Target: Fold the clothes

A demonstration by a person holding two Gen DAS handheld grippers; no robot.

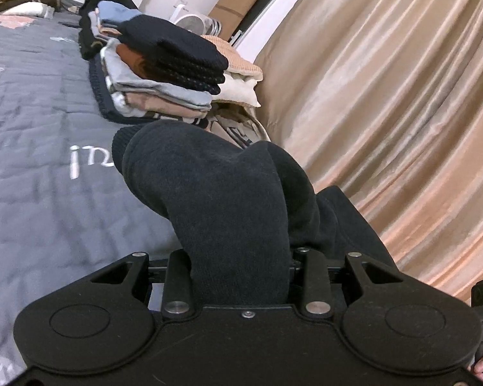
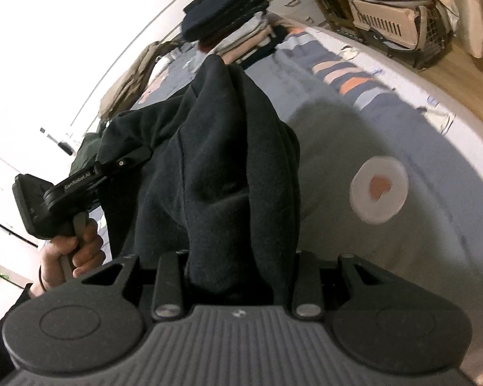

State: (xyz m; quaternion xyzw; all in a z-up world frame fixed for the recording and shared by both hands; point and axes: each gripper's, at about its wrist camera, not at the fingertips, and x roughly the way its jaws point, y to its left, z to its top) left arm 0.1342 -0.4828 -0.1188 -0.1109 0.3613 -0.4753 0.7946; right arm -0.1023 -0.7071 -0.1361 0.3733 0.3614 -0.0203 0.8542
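Left wrist view
Garment: one dark fleece garment (image 1: 215,199) bunches up directly ahead of the left gripper (image 1: 241,257), rising from between its two fingers and hanging above the grey quilted bedcover (image 1: 32,160).
Grip: the left gripper is clamped on that fleece; the fabric fills the gap and hides the fingertips.
Pose: the gripper points along the bed toward the folded stack (image 1: 157,74), well apart from it; the view is tilted, with the beige curtain (image 1: 386,96) to its right.
Count: one held garment; one nearer stack of several folded pieces, its number unclear.

Right wrist view
Garment: the same dark fleece (image 2: 228,177) drapes up out of the right gripper (image 2: 238,267), lifted off the bedcover (image 2: 354,257).
Grip: the right gripper is pinched on the fleece, fingertips buried in cloth.
Pose: a hand (image 2: 71,254) on the left holds the other gripper (image 2: 125,160) by its handle, its tip closed on another part of the garment.
Count: two grippers, one hand visible, one garment.
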